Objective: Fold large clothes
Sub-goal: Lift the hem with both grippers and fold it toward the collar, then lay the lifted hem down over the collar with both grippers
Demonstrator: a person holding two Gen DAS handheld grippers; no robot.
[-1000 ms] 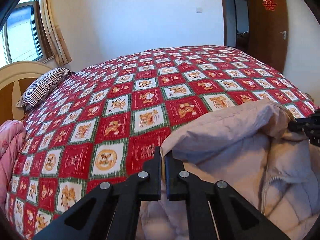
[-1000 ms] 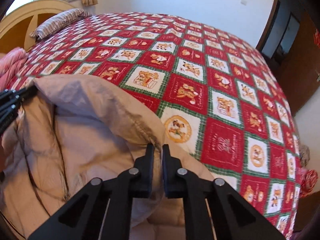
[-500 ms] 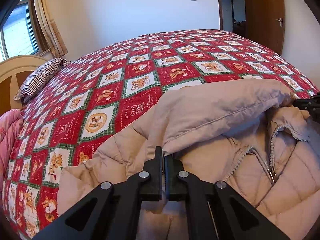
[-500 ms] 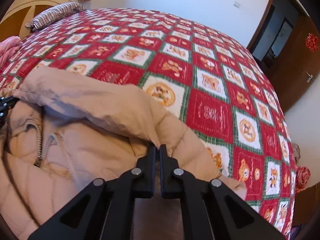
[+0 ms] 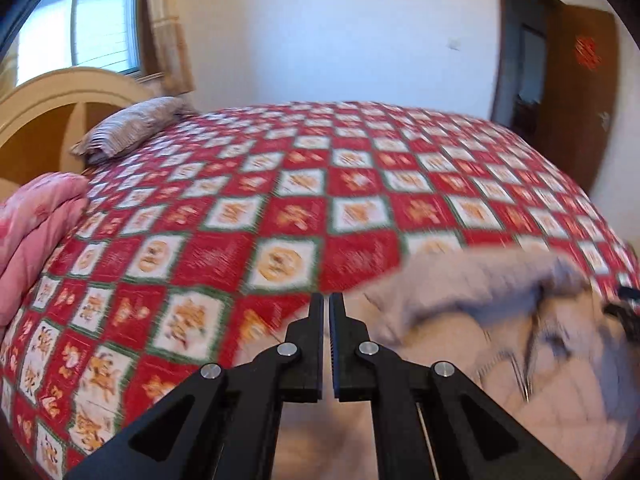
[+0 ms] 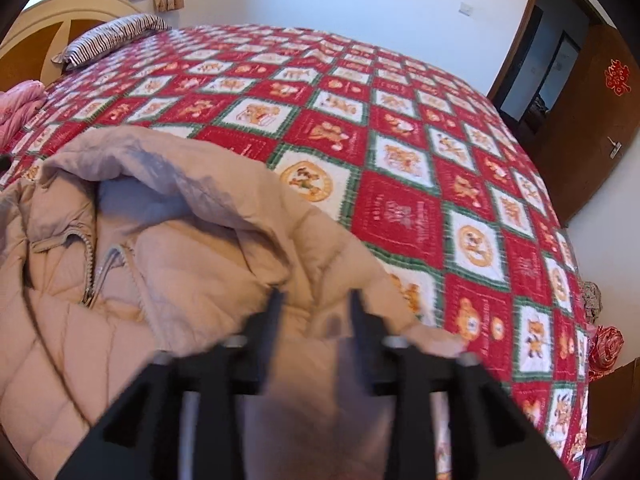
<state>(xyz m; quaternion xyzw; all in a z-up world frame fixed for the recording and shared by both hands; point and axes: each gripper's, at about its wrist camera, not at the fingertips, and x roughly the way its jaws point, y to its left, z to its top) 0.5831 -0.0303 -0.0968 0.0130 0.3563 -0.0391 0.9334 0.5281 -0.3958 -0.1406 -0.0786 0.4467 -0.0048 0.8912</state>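
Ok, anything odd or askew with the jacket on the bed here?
Mildly: the beige puffer jacket lies rumpled on the red patchwork quilt, hood flopped over its half-open zipper. No damage visible.

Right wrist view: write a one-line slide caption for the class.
Open right gripper above a beige padded jacket lying on the red patterned bedspread.

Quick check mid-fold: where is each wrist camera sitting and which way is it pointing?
Left wrist: on the left gripper, facing across the bed toward the headboard; closed fingers show.
Right wrist: on the right gripper, low over the beige jacket, facing the door; spread fingers show.
Shared: jacket, bed, striped pillow, door.
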